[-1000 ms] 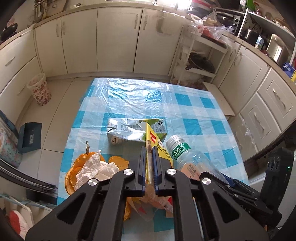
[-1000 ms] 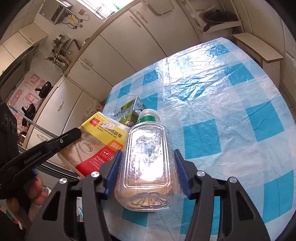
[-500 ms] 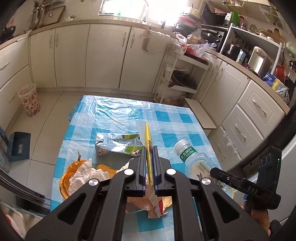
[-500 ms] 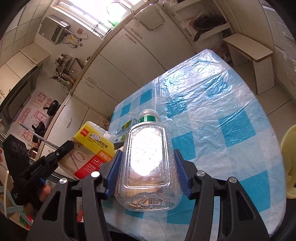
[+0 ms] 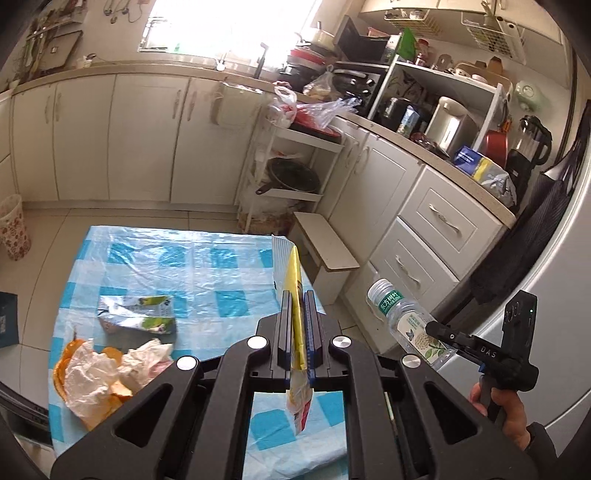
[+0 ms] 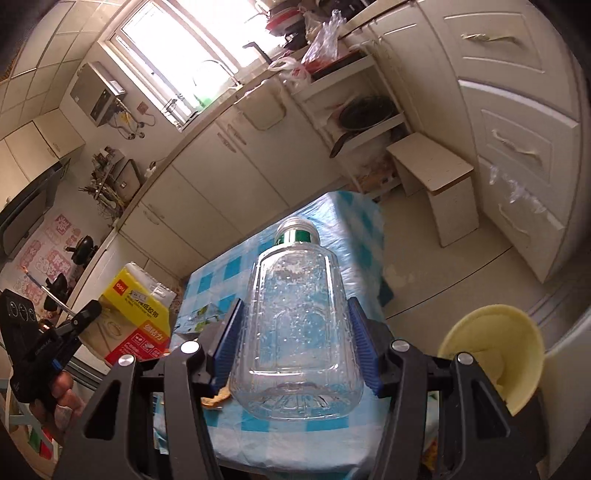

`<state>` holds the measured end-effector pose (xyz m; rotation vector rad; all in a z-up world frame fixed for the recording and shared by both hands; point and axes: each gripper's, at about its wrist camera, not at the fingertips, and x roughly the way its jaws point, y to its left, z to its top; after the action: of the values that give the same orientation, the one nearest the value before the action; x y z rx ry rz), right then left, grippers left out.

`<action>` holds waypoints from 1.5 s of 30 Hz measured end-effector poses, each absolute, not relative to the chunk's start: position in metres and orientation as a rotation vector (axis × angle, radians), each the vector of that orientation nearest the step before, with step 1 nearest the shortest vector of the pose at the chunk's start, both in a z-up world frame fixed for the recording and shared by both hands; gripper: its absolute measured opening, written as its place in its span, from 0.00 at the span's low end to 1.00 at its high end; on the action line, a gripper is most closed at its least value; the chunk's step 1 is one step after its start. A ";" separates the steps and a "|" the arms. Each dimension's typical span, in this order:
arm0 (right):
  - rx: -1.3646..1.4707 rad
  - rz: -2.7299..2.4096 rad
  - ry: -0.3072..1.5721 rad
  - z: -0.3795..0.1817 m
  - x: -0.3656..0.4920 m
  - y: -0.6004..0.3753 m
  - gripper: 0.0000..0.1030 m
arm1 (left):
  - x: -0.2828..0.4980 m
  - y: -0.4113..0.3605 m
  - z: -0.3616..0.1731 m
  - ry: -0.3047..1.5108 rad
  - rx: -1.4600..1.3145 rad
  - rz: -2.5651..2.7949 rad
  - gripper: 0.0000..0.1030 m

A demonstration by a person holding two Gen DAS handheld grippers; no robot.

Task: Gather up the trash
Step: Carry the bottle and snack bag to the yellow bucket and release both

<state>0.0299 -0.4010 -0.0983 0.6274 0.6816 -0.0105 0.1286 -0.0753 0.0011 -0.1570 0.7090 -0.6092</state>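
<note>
While aloft, bottle (image 6: pixel 295 325) beside bin (image 6: pixel 495 350)

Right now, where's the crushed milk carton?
In the left wrist view, the milk carton lies flat on the checked tablecloth, left of the left gripper, just beyond the crumpled tissues.

Bright window (image 5: pixel 229 26) glare; heavy fisheye curving; dark vignetted corners

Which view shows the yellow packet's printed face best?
The right wrist view: the yellow packet shows its broad printed side there, held by the left gripper. The left wrist view shows it only edge-on.
</note>
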 end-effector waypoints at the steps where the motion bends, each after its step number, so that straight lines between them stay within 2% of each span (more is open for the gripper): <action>1: 0.629 -0.036 0.687 -0.103 0.023 -0.413 0.53 | 0.127 -0.090 0.002 0.716 -0.146 -0.631 0.06; 7: 0.655 -0.177 0.774 -0.153 -0.004 -0.467 0.53 | 0.113 -0.181 0.000 0.760 -0.067 -0.760 0.06; 14: 0.760 -0.254 0.906 -0.243 -0.011 -0.509 0.53 | 0.099 -0.281 -0.003 0.794 0.016 -0.887 0.06; 26: 0.803 -0.295 1.009 -0.327 0.010 -0.527 0.54 | 0.129 -0.395 -0.109 1.042 0.079 -0.926 0.06; 30: 0.807 -0.312 1.005 -0.340 0.008 -0.531 0.60 | 0.137 -0.422 -0.151 1.122 0.091 -0.909 0.06; 40: 0.716 -0.345 0.984 -0.319 -0.042 -0.516 0.64 | 0.131 -0.471 -0.233 1.247 0.206 -0.836 0.06; 43: 0.709 -0.354 0.968 -0.308 -0.057 -0.516 0.64 | 0.133 -0.477 -0.252 1.321 0.244 -0.810 0.12; 45: 0.716 -0.360 0.951 -0.299 -0.061 -0.518 0.64 | 0.135 -0.475 -0.254 1.329 0.247 -0.794 0.22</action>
<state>-0.0615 -0.5176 -0.2994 0.7164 0.9508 -0.3599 0.1354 -0.4747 -0.2538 0.2474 1.3289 -0.7940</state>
